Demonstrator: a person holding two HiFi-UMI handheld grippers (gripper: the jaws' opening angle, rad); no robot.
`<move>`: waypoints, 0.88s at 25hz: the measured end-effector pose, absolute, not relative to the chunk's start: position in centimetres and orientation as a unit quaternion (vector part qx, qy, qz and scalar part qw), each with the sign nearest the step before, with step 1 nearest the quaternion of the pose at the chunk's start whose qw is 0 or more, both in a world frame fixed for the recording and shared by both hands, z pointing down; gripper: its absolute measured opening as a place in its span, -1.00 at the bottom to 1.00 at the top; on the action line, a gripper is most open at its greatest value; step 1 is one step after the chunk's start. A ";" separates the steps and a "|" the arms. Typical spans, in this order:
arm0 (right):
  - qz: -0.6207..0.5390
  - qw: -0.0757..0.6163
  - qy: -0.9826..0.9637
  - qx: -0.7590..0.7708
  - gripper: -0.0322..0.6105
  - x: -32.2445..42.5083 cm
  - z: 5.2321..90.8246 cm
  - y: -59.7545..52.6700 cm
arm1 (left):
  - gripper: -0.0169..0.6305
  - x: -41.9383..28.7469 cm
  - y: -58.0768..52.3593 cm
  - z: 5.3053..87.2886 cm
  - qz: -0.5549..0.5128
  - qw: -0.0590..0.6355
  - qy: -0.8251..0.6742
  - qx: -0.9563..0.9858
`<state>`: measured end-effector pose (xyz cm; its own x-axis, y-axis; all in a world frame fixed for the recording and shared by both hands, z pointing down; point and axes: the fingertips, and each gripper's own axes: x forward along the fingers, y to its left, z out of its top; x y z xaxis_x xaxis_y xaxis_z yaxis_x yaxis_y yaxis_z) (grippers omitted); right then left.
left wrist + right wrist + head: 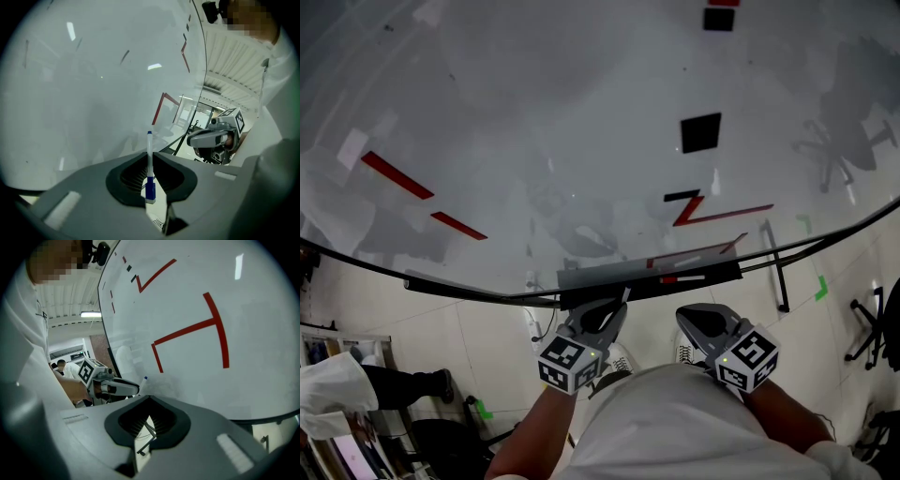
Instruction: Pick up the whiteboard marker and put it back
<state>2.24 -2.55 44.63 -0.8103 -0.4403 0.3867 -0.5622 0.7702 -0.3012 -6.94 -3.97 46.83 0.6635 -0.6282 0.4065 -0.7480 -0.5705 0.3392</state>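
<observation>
A whiteboard marker (149, 164), white with a blue cap end, stands upright between the jaws of my left gripper (149, 153), which is shut on it. In the head view the left gripper (613, 310) sits just under the whiteboard's tray (609, 274), with the marker's tip (625, 294) poking up toward it. A red marker (671, 278) lies on that tray. My right gripper (690, 320) hovers to the right at the same height; its jaws (150, 398) are together with nothing between them. The right gripper view catches the left gripper (123, 387) and the marker's tip (145, 378).
The whiteboard (581, 141) fills the space ahead, with red lines and black square magnets (700, 132) on it. Its stand leg (774, 267) reaches over the tiled floor at the right. An office chair (874, 328) stands far right; another person (337, 394) is at the lower left.
</observation>
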 end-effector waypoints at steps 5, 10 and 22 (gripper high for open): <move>0.209 0.148 -0.928 0.271 -0.89 2.3 44.7 -2.7 | -0.78 -7.0 -3.5 46.1 0.106 0.246 -0.395 0.879; 0.218 0.141 -0.926 0.272 -0.89 2.1 44.5 -2.9 | -0.78 -7.1 -3.4 45.0 0.081 0.245 -0.396 0.881; 0.228 0.135 -0.924 0.276 -0.89 2.0 44.7 -2.8 | -0.78 -7.1 -1.5 43.1 0.043 0.229 -0.396 0.888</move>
<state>1.96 -2.83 44.67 -0.8115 -0.4482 0.3749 -0.5711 0.7441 -0.3466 -7.12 -1.52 43.07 0.6829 -0.6837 0.2574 -0.7228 -0.5813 0.3735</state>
